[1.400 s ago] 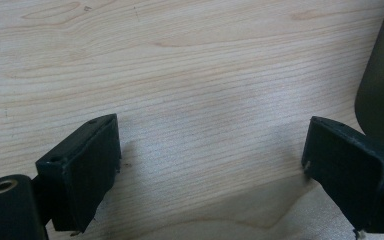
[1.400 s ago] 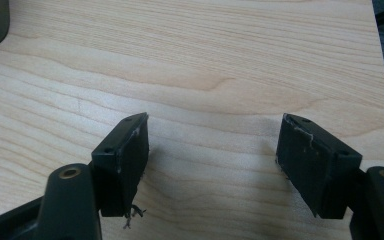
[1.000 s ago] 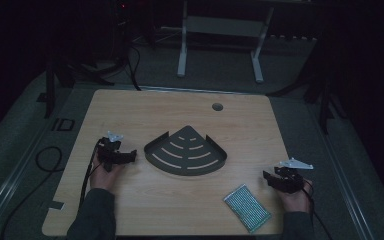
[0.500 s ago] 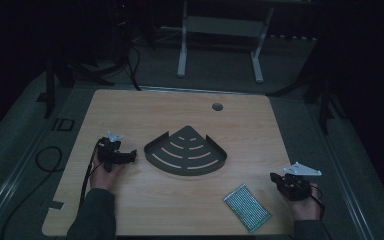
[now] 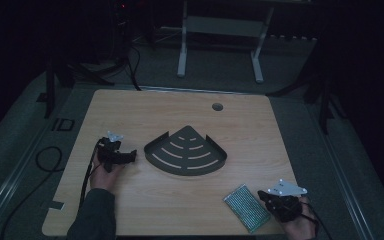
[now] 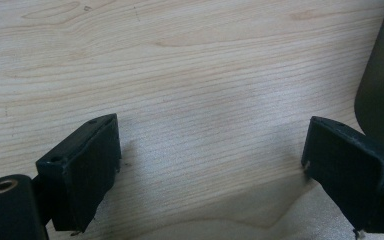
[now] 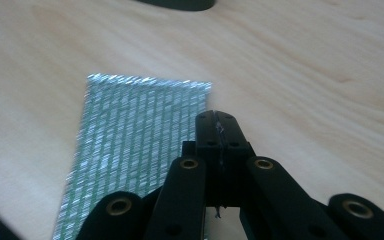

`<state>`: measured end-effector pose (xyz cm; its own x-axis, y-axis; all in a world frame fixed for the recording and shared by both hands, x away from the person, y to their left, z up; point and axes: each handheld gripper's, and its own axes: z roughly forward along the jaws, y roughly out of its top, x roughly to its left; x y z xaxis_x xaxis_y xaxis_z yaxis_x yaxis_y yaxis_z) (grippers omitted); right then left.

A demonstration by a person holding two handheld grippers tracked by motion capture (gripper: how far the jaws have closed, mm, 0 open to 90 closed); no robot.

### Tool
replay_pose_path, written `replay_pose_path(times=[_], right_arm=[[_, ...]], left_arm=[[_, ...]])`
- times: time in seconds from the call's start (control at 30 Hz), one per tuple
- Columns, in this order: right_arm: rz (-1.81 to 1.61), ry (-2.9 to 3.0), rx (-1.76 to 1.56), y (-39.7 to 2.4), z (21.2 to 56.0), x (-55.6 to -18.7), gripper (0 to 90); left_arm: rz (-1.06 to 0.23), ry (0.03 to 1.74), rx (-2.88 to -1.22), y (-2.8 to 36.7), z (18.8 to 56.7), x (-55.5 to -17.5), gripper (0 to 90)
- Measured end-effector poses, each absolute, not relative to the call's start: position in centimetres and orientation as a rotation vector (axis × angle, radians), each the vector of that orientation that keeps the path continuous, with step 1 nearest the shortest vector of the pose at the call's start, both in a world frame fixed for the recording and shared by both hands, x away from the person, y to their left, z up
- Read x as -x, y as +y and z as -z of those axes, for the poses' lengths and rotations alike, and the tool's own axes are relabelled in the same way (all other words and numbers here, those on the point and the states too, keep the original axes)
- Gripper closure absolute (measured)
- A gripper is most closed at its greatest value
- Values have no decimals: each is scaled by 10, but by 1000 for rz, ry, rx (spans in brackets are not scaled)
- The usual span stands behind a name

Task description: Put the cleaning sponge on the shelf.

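Dim room, light wood table (image 5: 130,115), so here's how it looks. That shiny green-silver mesh pad (image 5: 246,207) lies flat near the table's front edge at about 5 o'clock from the dark corner-shelf tray (image 5: 186,152), long axis slanting from 11 to 5. Your right gripper (image 5: 269,196) is just beside its right edge, jaws pressed together with nothing between them; in the right gripper view the mesh pad (image 7: 130,145) spreads toward 10 o'clock from the tips. Your left gripper (image 5: 128,154), jaws spread wide and empty, hangs just beside the tray's left corner, well apart from the pad. My guess: right hand's job.
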<state>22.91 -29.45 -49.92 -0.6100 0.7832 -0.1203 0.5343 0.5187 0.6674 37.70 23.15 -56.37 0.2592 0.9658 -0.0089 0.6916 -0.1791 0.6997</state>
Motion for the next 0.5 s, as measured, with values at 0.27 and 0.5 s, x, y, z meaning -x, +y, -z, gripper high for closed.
replay_pose_path(times=[0.27, 0.5], right_arm=[[-835, 2394, -1049, -278, 513, -212, 900], [-784, 2454, -1036, -268, 525, -216, 900]], left_arm=[[-601, 1498, -1945, 231, 564, -377, 94], [-601, 1498, -1944, 231, 564, -377, 94]])
